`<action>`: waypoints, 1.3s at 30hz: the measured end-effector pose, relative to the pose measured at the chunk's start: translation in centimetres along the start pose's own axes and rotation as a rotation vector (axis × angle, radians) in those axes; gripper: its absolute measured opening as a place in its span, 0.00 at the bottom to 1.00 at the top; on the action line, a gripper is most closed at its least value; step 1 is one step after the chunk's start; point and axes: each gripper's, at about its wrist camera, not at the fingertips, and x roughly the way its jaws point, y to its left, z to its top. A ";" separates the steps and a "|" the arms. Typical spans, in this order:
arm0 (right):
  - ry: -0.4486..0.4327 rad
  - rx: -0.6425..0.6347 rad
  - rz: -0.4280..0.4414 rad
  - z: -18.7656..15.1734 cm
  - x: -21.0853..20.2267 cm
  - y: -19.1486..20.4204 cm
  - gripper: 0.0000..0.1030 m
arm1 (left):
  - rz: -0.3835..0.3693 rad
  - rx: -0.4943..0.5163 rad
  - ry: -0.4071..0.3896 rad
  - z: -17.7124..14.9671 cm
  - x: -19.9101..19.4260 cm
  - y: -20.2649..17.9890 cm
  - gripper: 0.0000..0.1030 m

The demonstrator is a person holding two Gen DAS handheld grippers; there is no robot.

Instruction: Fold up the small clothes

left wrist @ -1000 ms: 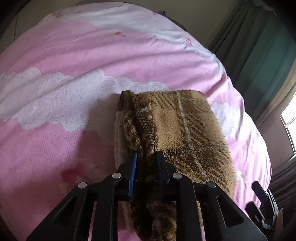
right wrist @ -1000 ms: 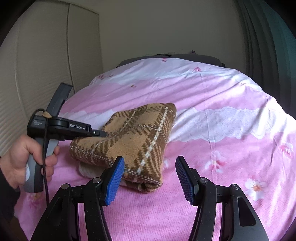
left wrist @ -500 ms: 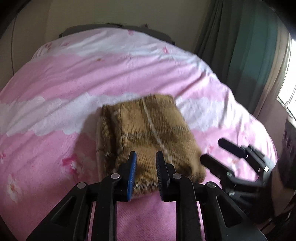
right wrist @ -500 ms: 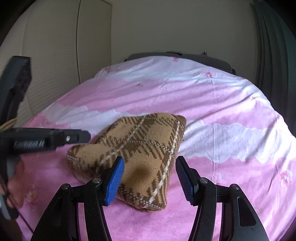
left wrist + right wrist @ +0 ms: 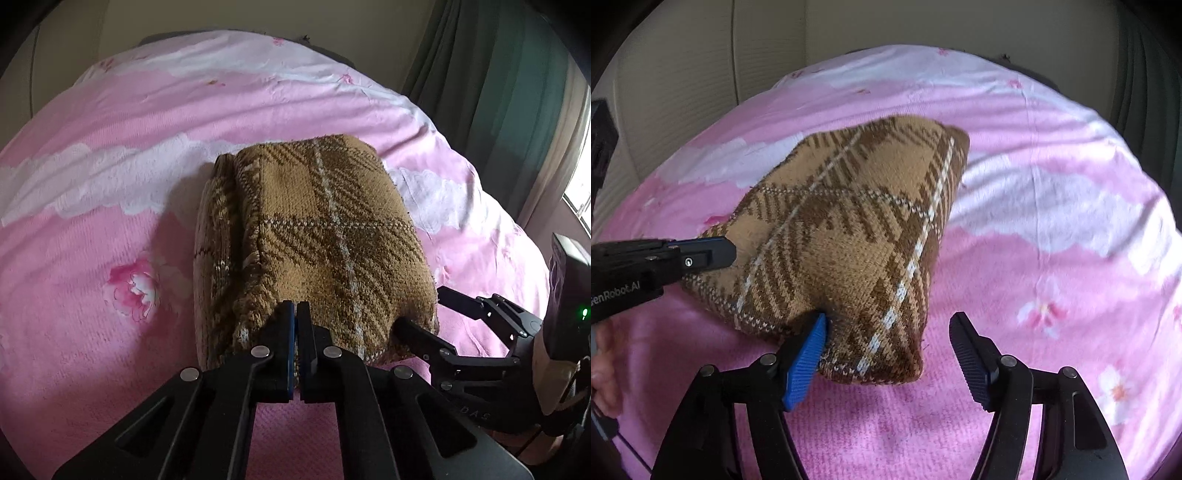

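left wrist view: a folded brown plaid knit (image 5: 325, 236) is seen lying on a pink bedspread (image 5: 110, 206); the left gripper (image 5: 296, 314) is pressed shut at its near edge, with nothing seen between the pads.

right wrist view: the right gripper (image 5: 886, 332) is opening, its jaws set astride the knit's (image 5: 849, 229) near corner.

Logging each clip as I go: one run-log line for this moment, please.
garment: folded brown plaid knit on pink bedspread | left tool: shut at near edge | right tool: opening, straddling near corner | fold: done
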 end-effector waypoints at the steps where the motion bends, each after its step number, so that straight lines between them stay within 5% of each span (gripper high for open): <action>1: -0.003 0.007 -0.002 0.0 0.0 -0.1 0.68 | -0.005 0.002 -0.010 0.1 -0.3 -0.2 0.09; 5: -0.029 0.013 -0.014 0.6 -1.5 -0.2 0.68 | -0.017 0.022 -0.066 0.4 -2.5 -1.6 0.49; 8: -0.077 0.005 -0.026 1.0 -3.5 0.0 0.69 | 0.059 0.062 -0.127 0.8 -4.5 -3.0 0.71; 14: -0.154 0.006 -0.009 1.8 -6.8 -0.9 0.70 | 0.208 0.118 -0.170 2.2 -5.3 -3.2 0.72; 21: -0.132 0.065 -0.014 3.0 -6.5 -2.3 0.70 | 0.278 0.084 -0.054 1.2 -1.5 -1.2 0.72; 26: -0.046 0.022 -0.039 2.5 -3.3 -1.1 0.70 | 0.283 0.049 -0.030 -0.1 0.1 -0.1 0.77; 31: -0.017 0.014 -0.092 1.6 -1.3 -1.0 0.85 | 0.266 0.014 -0.029 -0.9 0.9 0.6 0.81; 39: -0.082 0.060 -0.019 2.1 -4.6 -2.1 0.85 | 0.271 -0.048 -0.121 -1.0 -4.6 -0.6 0.80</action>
